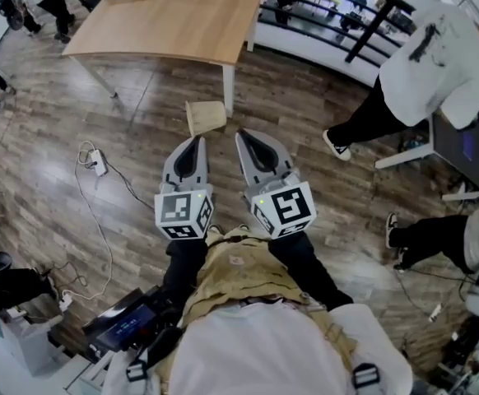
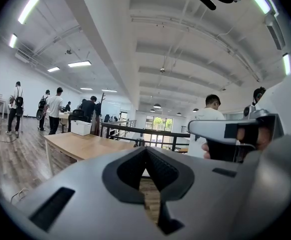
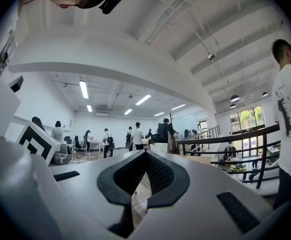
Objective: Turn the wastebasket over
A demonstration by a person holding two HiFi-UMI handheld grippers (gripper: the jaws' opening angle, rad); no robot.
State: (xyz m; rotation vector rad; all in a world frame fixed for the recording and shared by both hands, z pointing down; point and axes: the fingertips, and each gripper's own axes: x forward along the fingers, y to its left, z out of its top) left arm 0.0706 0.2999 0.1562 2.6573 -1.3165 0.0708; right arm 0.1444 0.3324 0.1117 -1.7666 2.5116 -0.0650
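A tan wastebasket [image 1: 206, 117] sits on the wooden floor just ahead of both grippers, beside a white table leg [image 1: 229, 89]; whether it stands upright or lies tipped I cannot tell. My left gripper [image 1: 197, 141] points at it from just behind, jaws together and nothing between them. My right gripper [image 1: 243, 137] is alongside to the right, also shut and empty. In the left gripper view the left gripper [image 2: 146, 150] looks level across the room, and the right gripper [image 3: 144, 154] does the same in its own view. The basket shows in neither gripper view.
A wooden table [image 1: 174, 19] stands beyond the basket. A power strip with a white cable [image 1: 98, 163] lies on the floor at left. A person in white [image 1: 437, 64] stands at right, another's legs [image 1: 425, 235] lower right. A black railing [image 1: 338, 15] runs behind.
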